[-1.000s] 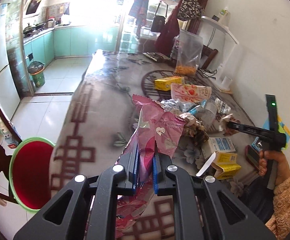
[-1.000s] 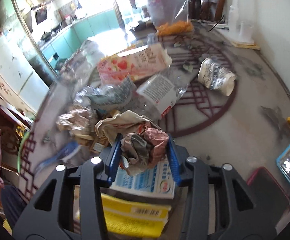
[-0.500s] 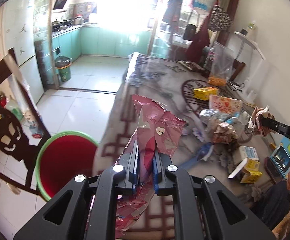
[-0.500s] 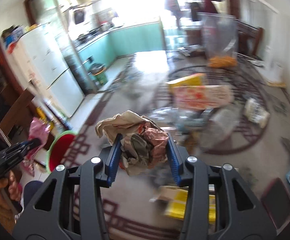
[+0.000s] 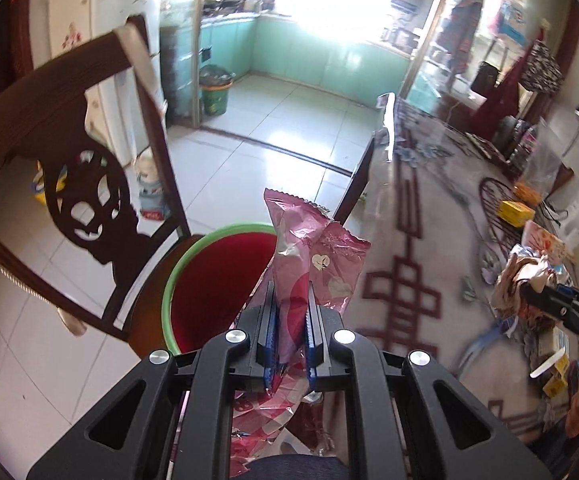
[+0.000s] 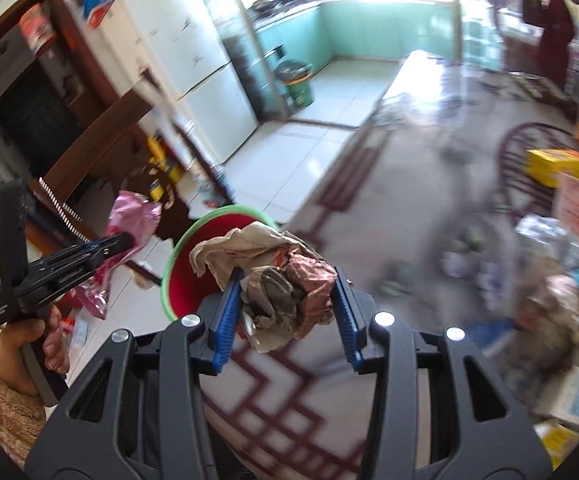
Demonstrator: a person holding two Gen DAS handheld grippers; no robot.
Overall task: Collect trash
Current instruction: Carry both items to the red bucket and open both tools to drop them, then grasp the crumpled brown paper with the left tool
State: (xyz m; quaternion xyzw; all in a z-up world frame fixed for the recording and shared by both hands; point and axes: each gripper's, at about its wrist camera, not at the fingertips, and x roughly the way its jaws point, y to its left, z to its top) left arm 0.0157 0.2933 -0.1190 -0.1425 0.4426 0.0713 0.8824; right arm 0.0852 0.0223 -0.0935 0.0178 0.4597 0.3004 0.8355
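Note:
My left gripper (image 5: 290, 304) is shut on a pink foil snack wrapper (image 5: 309, 248) and holds it beside the table edge, just above a red bin with a green rim (image 5: 213, 280). My right gripper (image 6: 287, 280) is shut on a crumpled wad of brown paper and wrappers (image 6: 277, 280) over the table's near edge, with the bin (image 6: 185, 264) just beyond it. The left gripper (image 6: 117, 242) with its pink wrapper (image 6: 133, 220) shows at the left of the right wrist view. The right gripper (image 5: 545, 294) shows at the right of the left wrist view.
A dark wooden chair (image 5: 61, 168) stands left of the bin. The patterned table (image 5: 417, 240) carries more trash at the right: a yellow box (image 5: 515, 210), wrappers (image 6: 549, 236), cartons (image 6: 573, 396). A green floor bin (image 5: 215, 94) stands by the teal kitchen cabinets.
Both grippers swung left away from the trash pile toward the red bin, each still holding its trash. The bin now sits near the centre of both views.

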